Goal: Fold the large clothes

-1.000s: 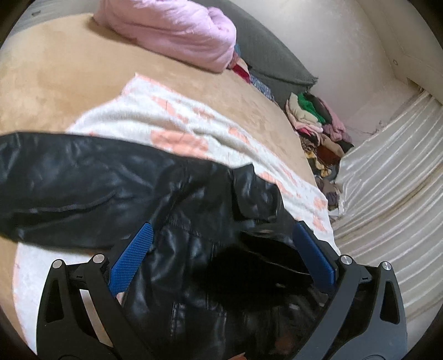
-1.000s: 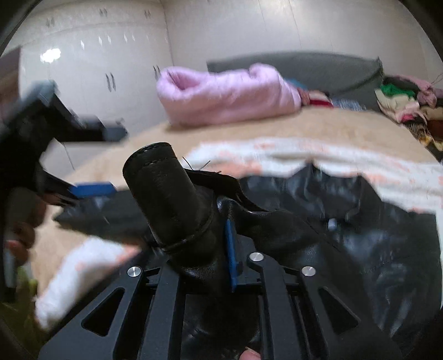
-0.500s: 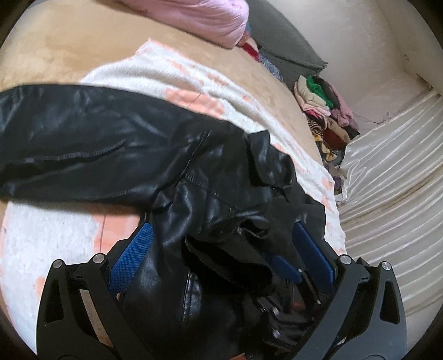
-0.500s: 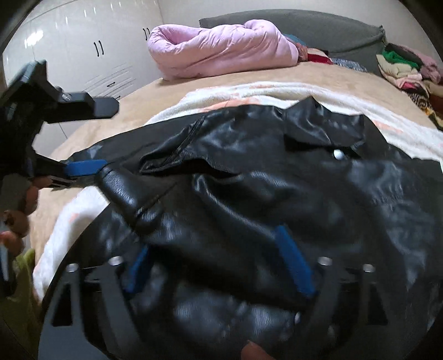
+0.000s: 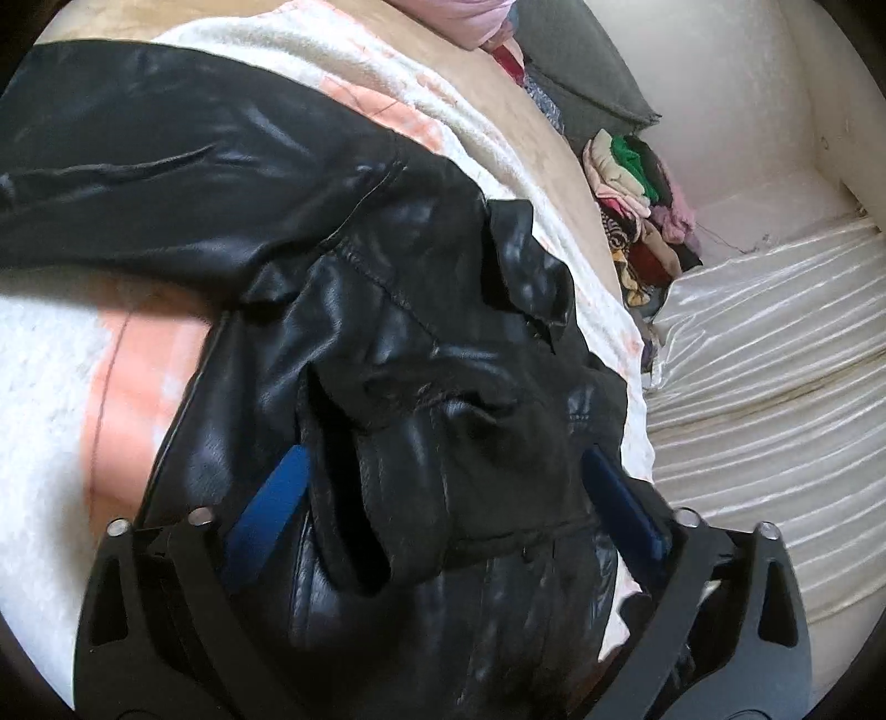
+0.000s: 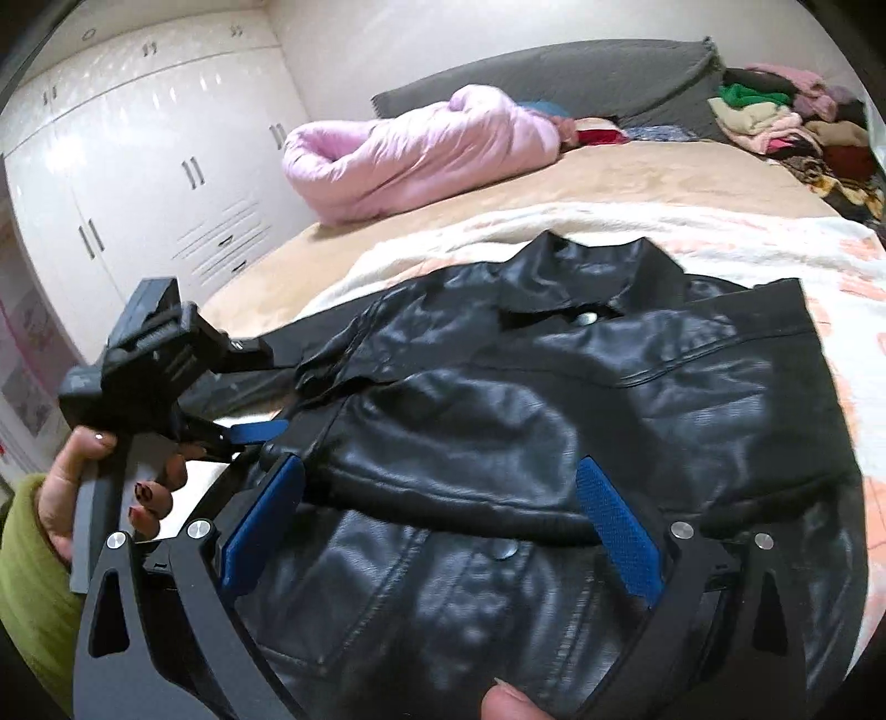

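Black leather jacket (image 6: 554, 399) between spread fingers (image 6: 617, 529)

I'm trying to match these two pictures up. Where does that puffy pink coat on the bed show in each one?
Left wrist view: pink coat only as a sliver at the top edge, above the black jacket.
Right wrist view: in full, upper middle, lying on the bed before the grey headboard.
Shared landmark: the pile of clothes with a green piece, right of the coat in both views.
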`<state>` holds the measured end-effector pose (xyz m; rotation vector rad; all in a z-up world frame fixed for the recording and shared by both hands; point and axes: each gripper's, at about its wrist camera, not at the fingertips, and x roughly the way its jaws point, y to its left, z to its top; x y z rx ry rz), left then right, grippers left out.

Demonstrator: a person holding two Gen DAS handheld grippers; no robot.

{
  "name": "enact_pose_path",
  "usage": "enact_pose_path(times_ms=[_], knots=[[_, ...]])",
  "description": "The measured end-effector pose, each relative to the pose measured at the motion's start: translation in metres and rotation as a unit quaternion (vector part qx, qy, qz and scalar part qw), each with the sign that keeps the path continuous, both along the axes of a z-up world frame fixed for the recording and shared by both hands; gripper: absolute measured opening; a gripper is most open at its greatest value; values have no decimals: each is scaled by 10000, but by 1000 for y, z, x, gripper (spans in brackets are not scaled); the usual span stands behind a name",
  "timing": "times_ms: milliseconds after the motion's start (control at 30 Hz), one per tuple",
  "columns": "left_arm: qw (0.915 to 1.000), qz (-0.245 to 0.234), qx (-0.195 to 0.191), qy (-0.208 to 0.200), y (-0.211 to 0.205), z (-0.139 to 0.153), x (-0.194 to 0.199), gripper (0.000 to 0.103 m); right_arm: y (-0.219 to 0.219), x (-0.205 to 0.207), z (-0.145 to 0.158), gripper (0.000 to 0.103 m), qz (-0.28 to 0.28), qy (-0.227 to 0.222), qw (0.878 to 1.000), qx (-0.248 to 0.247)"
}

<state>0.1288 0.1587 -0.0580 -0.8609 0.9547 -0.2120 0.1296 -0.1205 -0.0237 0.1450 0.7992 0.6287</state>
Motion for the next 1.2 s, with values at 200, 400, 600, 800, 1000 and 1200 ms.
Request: enact_pose_path(times_ms=[200, 400, 600, 800, 1000, 1200], knots=[[9994, 23, 276, 211, -8, -10, 26, 39, -23, 3, 0, 98, -342, 19, 9994, 85], [9988, -54, 481, 20, -18, -3, 34, 6, -44, 10, -3, 97, -718, 52, 9973, 121], [9930, -393, 480, -1008, -33, 72, 28, 4, -70, 16, 3, 95, -1104, -73, 9937, 162], [9765, -705, 787, -1877, -50, 147, 34, 3, -96, 26, 14, 87, -1535, -199, 9876, 259], [9712, -677, 1196, -1944, -51, 145, 54, 3, -124, 39, 27, 86, -1930, -401, 9803, 129], [9778, -526, 1297, -1560, -33, 102, 62, 3, -161, 87, 19, 86, -2323, -58, 9726, -48]])
